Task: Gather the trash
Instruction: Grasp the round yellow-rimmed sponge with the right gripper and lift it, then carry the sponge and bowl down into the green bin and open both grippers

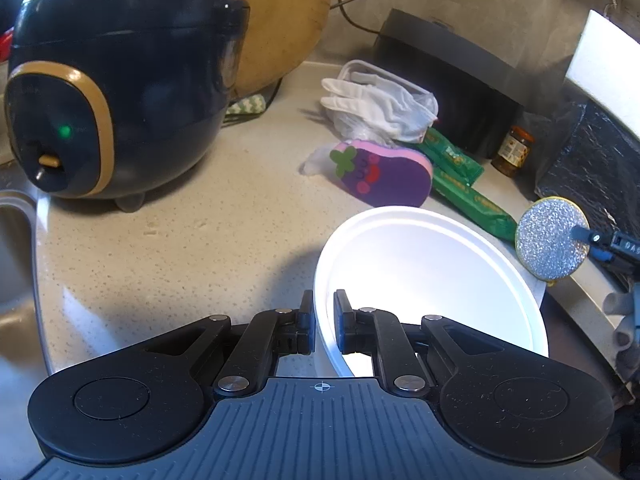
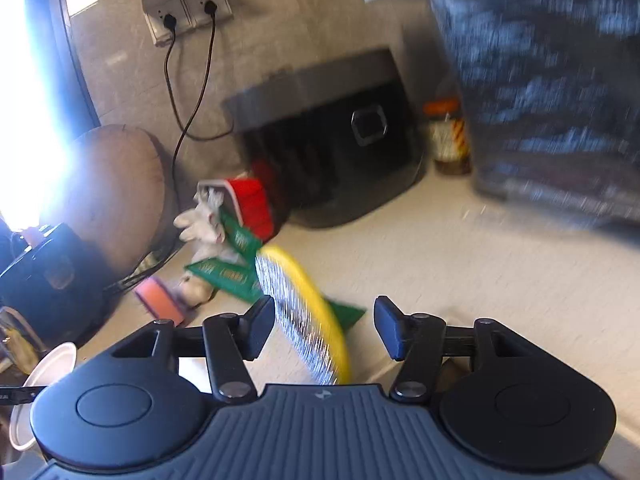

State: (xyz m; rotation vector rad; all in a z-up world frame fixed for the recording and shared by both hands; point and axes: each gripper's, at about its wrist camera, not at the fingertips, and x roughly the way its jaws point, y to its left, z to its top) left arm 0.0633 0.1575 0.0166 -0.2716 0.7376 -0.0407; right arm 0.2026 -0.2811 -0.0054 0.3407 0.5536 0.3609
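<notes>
Left wrist view: the left gripper (image 1: pixel 324 312) is clamped on the white bowl's (image 1: pixel 432 280) near rim, the green wrappers (image 1: pixel 472 196) lying just beyond the bowl. Right wrist view, blurred: the right gripper (image 2: pixel 325 330) stands apart around the glittery scrubber (image 2: pixel 304 316), seemingly unpinched. Hold the bowl steady underneath.

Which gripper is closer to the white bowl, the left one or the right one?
Left. The left gripper is shut on the rim of the white bowl. The right gripper is beside the bowl, apart from it, with a glittery round scrubber between its jaws.
</notes>
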